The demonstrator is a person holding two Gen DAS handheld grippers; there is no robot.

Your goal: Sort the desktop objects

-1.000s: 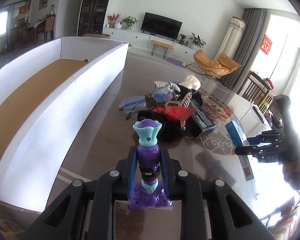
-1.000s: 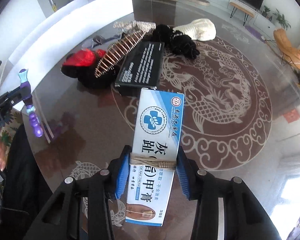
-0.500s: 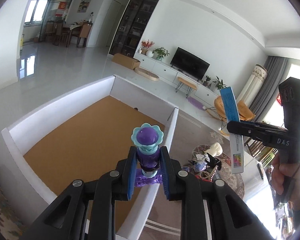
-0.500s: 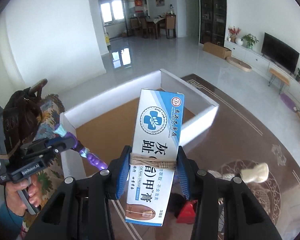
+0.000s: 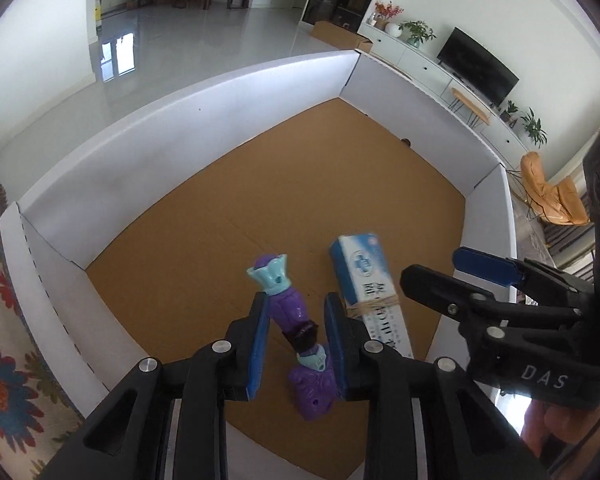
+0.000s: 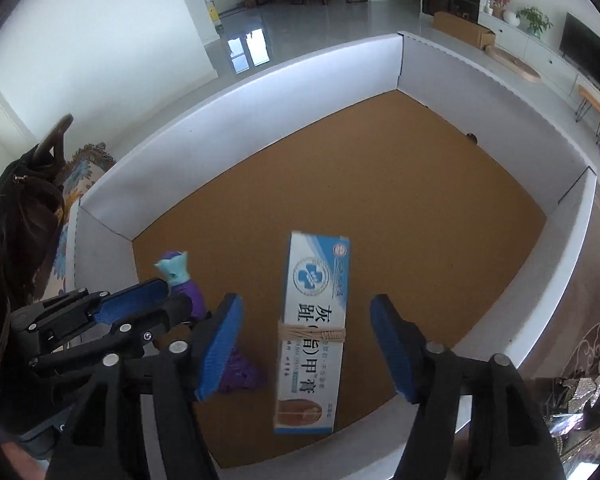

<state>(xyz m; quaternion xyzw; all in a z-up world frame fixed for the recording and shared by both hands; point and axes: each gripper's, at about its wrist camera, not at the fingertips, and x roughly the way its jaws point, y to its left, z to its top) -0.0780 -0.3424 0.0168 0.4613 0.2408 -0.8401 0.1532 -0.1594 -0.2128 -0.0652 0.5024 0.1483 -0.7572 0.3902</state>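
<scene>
Both grippers hover over a big white-walled box (image 5: 204,128) with a brown cardboard floor. My left gripper (image 5: 296,332) is open; the purple and teal toy figure (image 5: 290,312) lies tilted between its fingers, loose from the pads. My right gripper (image 6: 308,344) is open wide; the blue and white cream box (image 6: 314,320) with a rubber band lies between its fingers, touching neither. In the left wrist view the cream box (image 5: 370,280) lies right of the toy, with the right gripper (image 5: 460,276) beside it. In the right wrist view the toy (image 6: 184,284) shows behind the left gripper (image 6: 156,304).
The box walls (image 6: 260,92) rise on all sides; its near right wall (image 6: 556,264) borders the glass table. A patterned cloth (image 5: 4,340) lies left of the box. Leftover items (image 6: 580,396) sit on the table at far right.
Both grippers moved from above the box rim down over its floor and opened. The toy and the cream box have come free of the pads.
</scene>
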